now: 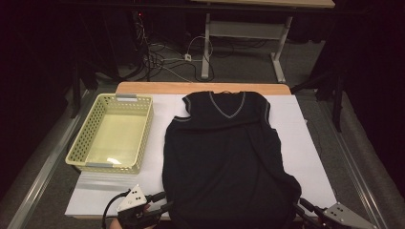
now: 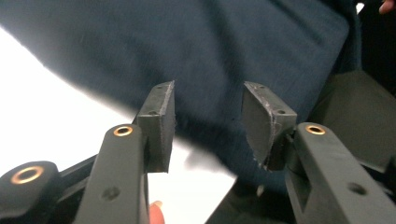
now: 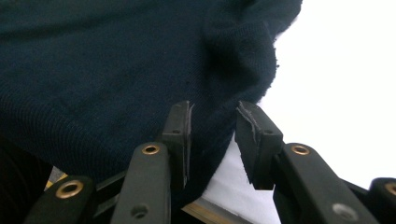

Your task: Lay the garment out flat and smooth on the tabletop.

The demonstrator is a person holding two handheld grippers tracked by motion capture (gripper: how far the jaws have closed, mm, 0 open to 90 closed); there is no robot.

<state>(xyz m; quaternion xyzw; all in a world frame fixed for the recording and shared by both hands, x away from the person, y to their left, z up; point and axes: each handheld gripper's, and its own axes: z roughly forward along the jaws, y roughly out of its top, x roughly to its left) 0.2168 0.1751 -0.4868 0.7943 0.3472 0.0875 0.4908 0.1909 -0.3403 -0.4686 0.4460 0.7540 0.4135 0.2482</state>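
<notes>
A dark navy sleeveless vest with grey trim at its V-neck lies flat on the white sheet, neck at the far end. My left gripper is at the hem's near left corner. In the left gripper view its jaws stand apart, with the vest just beyond the tips and nothing pressed. My right gripper is at the hem's near right corner. There the jaws are apart with a fold of the vest's edge lying loose between them.
An empty pale yellow perforated basket stands on the left of the table, beside the vest. The table's wooden far edge shows behind the sheet. Cables and another table's legs are on the floor beyond.
</notes>
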